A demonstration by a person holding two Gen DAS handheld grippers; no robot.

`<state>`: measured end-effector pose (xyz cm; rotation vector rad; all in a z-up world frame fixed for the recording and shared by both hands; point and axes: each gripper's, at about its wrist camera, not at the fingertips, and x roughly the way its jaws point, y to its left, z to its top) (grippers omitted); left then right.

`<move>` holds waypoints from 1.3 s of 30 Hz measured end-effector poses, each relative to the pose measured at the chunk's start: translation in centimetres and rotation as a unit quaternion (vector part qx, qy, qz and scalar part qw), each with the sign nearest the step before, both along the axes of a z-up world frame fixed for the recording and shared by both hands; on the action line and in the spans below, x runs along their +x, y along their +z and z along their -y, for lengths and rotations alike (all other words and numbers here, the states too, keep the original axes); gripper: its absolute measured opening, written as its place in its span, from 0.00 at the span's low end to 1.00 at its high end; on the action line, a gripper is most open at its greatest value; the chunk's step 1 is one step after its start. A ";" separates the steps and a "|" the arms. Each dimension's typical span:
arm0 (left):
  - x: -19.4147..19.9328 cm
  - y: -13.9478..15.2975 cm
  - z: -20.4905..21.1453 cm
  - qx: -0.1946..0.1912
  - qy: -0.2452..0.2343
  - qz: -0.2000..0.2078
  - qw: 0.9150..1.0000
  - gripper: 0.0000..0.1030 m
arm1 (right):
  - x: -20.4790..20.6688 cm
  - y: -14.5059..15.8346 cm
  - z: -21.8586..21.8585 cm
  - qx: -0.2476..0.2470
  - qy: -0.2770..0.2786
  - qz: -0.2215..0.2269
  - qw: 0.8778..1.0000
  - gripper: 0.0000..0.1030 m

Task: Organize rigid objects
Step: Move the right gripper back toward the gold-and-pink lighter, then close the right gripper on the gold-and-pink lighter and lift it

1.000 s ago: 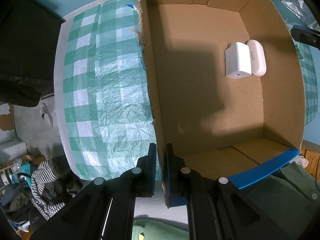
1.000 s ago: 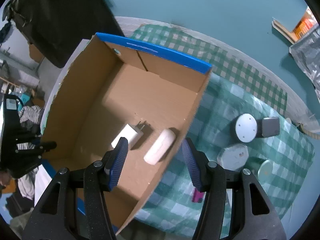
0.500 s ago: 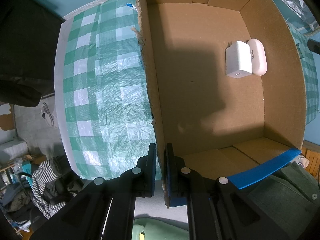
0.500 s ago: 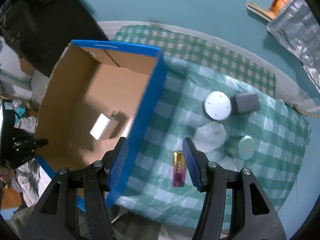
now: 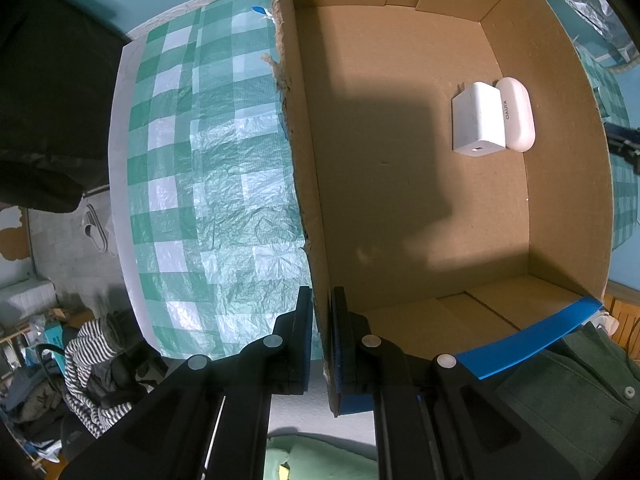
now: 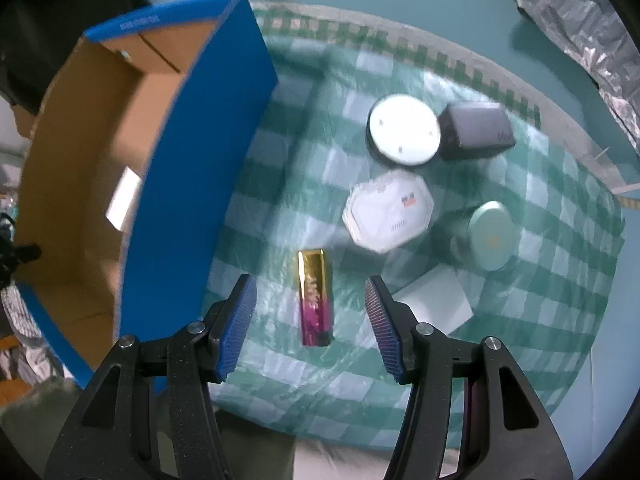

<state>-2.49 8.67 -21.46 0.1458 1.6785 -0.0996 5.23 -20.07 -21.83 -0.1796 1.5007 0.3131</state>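
My left gripper (image 5: 320, 320) is shut on the near wall of a cardboard box (image 5: 316, 200) with blue outer sides. Inside the box lie a white charger (image 5: 476, 124) and a white oval case (image 5: 518, 118). My right gripper (image 6: 308, 312) is open and empty above the checked tablecloth, its jaws either side of a gold and pink rectangular item (image 6: 314, 298). The box (image 6: 192, 184) stands to the left in the right wrist view, with the charger (image 6: 122, 198) partly showing inside.
On the green checked cloth (image 6: 520, 320) beyond the gold item lie a white octagonal device (image 6: 388, 210), a white round disc (image 6: 404, 128), a dark grey box (image 6: 476, 132), a pale green round tin (image 6: 490, 236) and a white card (image 6: 436, 306). Clothes lie on the floor (image 5: 92, 356).
My right gripper has swung right, away from above the box to above the gold and pink item on the cloth. The left gripper and the box have not moved.
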 end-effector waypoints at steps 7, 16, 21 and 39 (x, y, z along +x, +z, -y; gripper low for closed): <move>0.0 0.0 0.0 0.000 0.000 0.000 1.000 0.08 | -0.4 -2.6 0.2 -0.011 0.005 -0.019 1.000 0.55; 0.1 0.0 0.1 -0.002 0.001 0.000 1.000 0.08 | -0.4 -5.0 -0.6 -0.018 0.015 -0.038 0.999 0.55; 0.1 0.0 0.1 -0.002 0.001 0.000 1.000 0.08 | -0.2 -6.3 -0.9 -0.024 0.010 -0.047 0.999 0.42; 0.1 -0.1 0.1 -0.003 0.002 -0.001 1.000 0.08 | -0.4 -8.4 -1.7 -0.042 0.017 -0.067 0.997 0.29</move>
